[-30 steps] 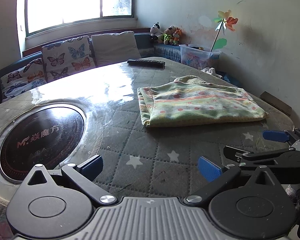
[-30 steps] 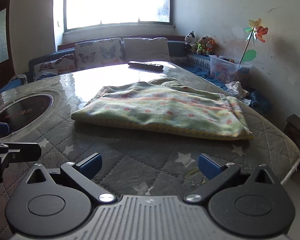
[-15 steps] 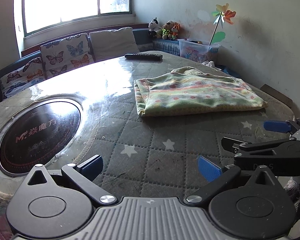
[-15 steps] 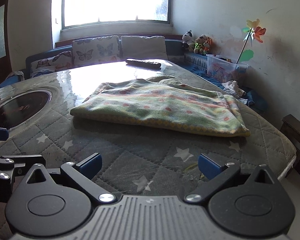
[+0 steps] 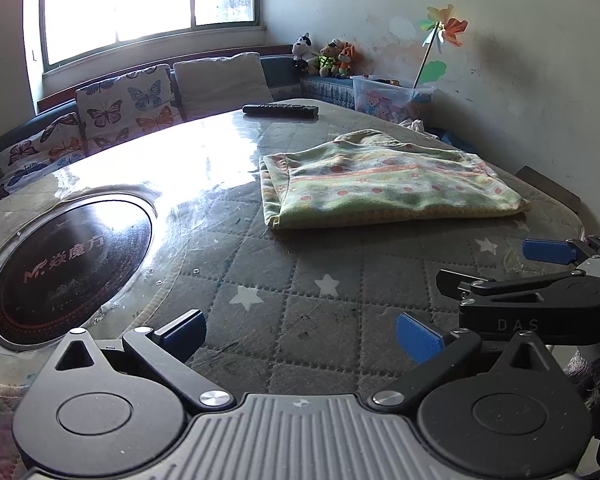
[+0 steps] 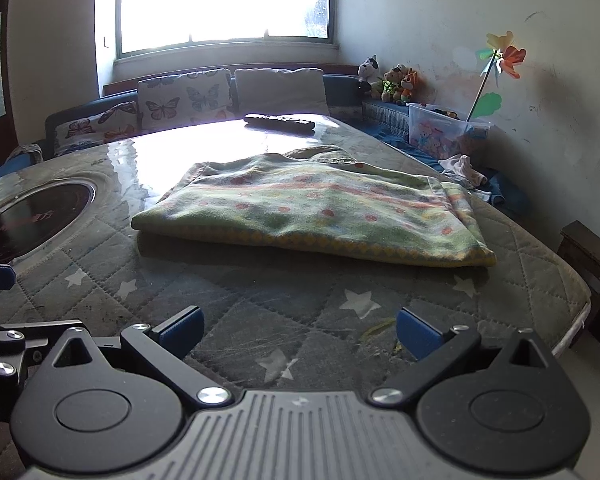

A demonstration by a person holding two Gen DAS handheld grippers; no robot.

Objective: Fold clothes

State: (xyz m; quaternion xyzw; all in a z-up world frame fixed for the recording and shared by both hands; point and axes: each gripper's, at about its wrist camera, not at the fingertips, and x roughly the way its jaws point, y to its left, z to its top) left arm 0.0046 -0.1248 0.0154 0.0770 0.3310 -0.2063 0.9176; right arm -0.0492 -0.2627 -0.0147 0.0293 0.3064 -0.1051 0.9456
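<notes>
A green fleece garment with red dots and stripes (image 5: 380,188) lies folded flat on the quilted table cover (image 5: 308,320); it also shows in the right wrist view (image 6: 312,208). My left gripper (image 5: 300,338) is open and empty, above the table's near edge, well short of the garment. My right gripper (image 6: 298,332) is open and empty, also short of the garment. The right gripper's body shows at the right of the left wrist view (image 5: 540,300).
A round black cooktop (image 5: 68,264) is set into the table at the left. A black remote (image 5: 280,110) lies at the far edge. A sofa with butterfly cushions (image 5: 128,104), a plastic toy box (image 5: 392,98) and the table's right edge (image 6: 572,320) bound the area.
Both grippers have drawn back from the folded garment toward the table's near edge. Both stay open and empty. The garment has not moved.
</notes>
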